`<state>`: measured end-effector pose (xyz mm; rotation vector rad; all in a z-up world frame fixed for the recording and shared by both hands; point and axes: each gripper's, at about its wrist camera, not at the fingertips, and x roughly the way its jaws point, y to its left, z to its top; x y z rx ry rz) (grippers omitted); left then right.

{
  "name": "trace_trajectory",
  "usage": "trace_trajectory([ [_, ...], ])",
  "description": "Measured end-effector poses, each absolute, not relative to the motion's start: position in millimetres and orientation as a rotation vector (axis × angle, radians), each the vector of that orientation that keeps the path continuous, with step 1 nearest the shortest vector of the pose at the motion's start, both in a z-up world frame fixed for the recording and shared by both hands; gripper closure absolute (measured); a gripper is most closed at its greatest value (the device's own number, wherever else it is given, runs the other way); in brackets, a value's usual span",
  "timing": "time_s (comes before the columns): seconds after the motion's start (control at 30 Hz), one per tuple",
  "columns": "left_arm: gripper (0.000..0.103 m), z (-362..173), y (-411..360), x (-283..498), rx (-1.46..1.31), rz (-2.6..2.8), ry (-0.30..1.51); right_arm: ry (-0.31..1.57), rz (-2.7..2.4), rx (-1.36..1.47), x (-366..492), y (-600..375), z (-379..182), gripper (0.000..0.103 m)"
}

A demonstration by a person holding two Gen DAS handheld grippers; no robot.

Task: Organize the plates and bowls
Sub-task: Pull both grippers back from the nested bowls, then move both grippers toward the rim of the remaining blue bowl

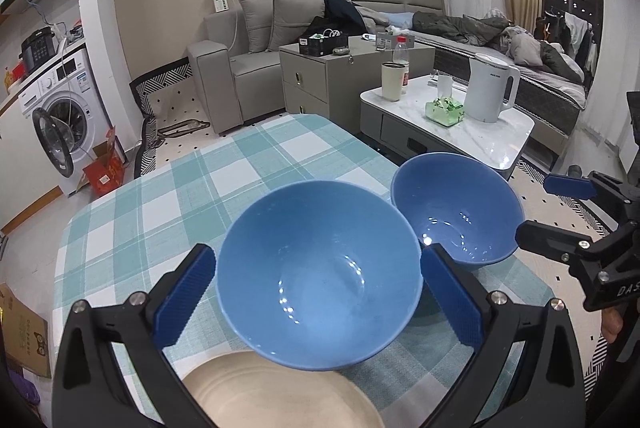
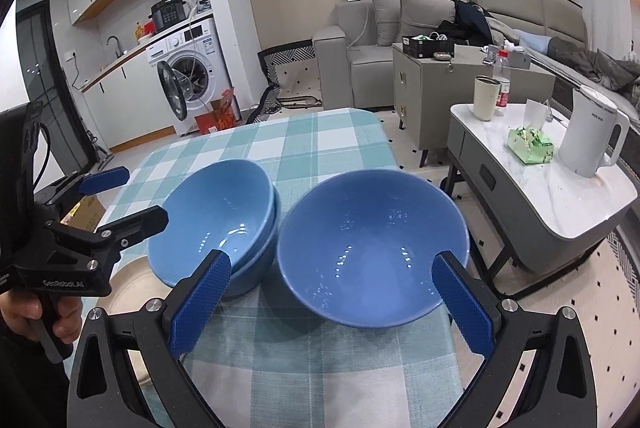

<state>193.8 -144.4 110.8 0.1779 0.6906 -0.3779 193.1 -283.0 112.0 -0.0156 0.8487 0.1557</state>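
The left gripper point(image 1: 318, 292) sits nearest the lens in its own view, its blue pads spread wide at 9 and 3 o'clock on either side of a blue bowl point(image 1: 320, 276), with a gap showing on each side. From the right wrist view this bowl turns out to be the tilted upper one of a stacked pair point(image 2: 216, 224), resting in a second blue bowl beneath it. A beige plate point(image 1: 280, 392) lies at 6 o'clock, its far edge hidden under the stack. Everything rests on a table with a teal-and-white checked cloth point(image 1: 168, 204).

The right gripper point(image 2: 330, 302) is likewise spread wide, its pads flanking a single blue bowl point(image 2: 372, 248) that stands upright just beside the stack, at 3 o'clock from it; whether the pads touch its rim I cannot tell. A hand point(image 2: 38, 316) grips the left tool's handle at 9 o'clock. At 2 o'clock, a white kettle point(image 2: 592, 136) stands on a marble-topped side table point(image 2: 560, 196).
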Motion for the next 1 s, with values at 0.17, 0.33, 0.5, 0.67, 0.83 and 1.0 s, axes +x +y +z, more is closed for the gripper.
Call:
trace_trajectory([
  [0.17, 0.000, 110.6, -159.7, 197.5, 0.190, -0.397, 0.700, 0.882, 0.099, -0.003, 197.5, -296.3, 104.7, 0.001],
  [0.33, 0.000, 113.9, -173.7, 203.6, 0.191, -0.430, 0.698, 0.896, 0.078, 0.038, 200.8, -312.5, 101.6, 0.001],
  [0.5, 0.000, 115.7, -187.7, 211.4, 0.191, -0.457, 0.711, 0.902, 0.074, 0.050, 201.7, -319.4, 100.0, 0.001],
  [0.67, 0.000, 117.5, -202.4, 217.5, 0.227, -0.486, 0.710, 0.909, 0.065, 0.061, 203.6, -325.3, 96.7, 0.001],
  [0.83, 0.000, 112.9, -215.2, 223.9, 0.268, -0.499, 0.718, 0.926, 0.057, 0.064, 207.3, -329.4, 89.9, 0.001],
  [1.0, 0.000, 106.4, -227.2, 229.3, 0.300, -0.524, 0.729, 0.946, 0.044, 0.080, 213.0, -337.7, 82.0, 0.001],
])
